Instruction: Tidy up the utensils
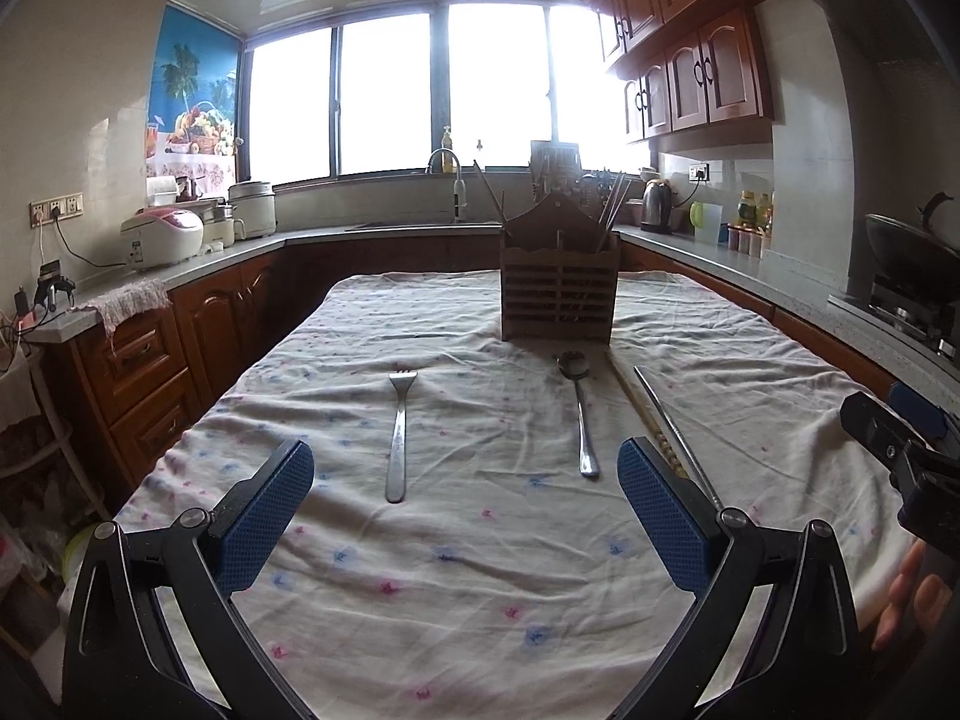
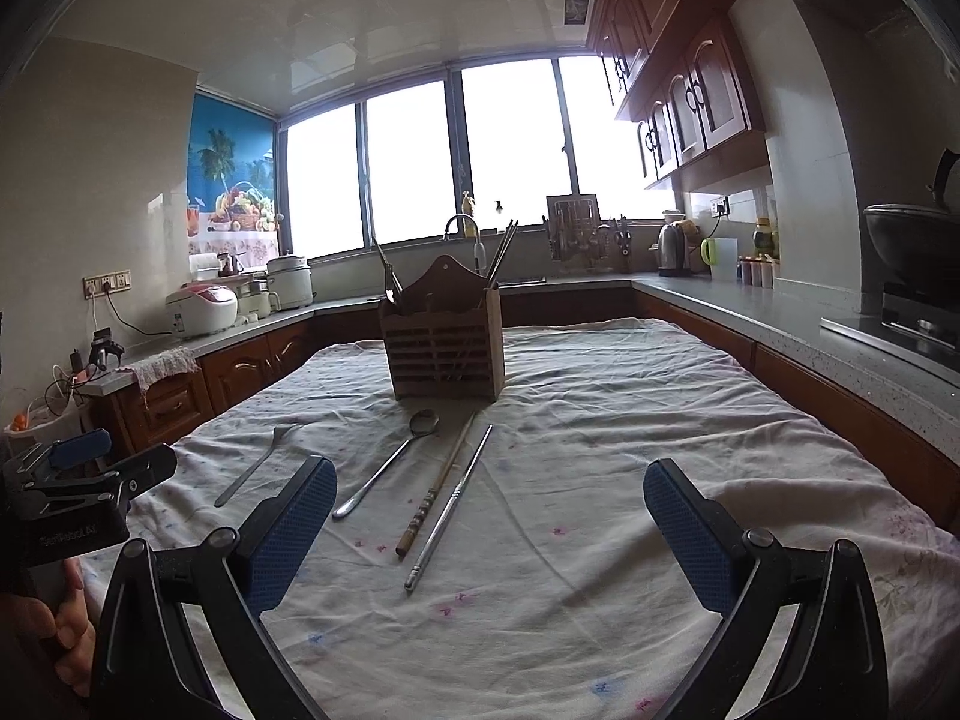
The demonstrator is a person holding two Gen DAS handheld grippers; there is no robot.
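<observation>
fork (image 1: 397,433), spoon (image 1: 579,410), two chopsticks (image 1: 645,414) on cloth (image 1: 480,570), near holder (image 1: 558,291).
long axes run near-to-far, heads far; left gripper (image 1: 465,516) and right gripper (image 2: 489,531) both wide, empty.

Daylight floods in from the far window (image 1: 444,90), which is blown out to white glare. The cupboards (image 1: 690,78) and ceiling (image 2: 390,18) stay dim. Straight lines bow and corners go dark; near parts look soft.

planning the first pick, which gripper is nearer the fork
Left. The fork lies straight ahead of the open left gripper, just beyond its fingertips. The open right gripper faces the chopsticks, with the fork well off to its left, past the spoon.
</observation>
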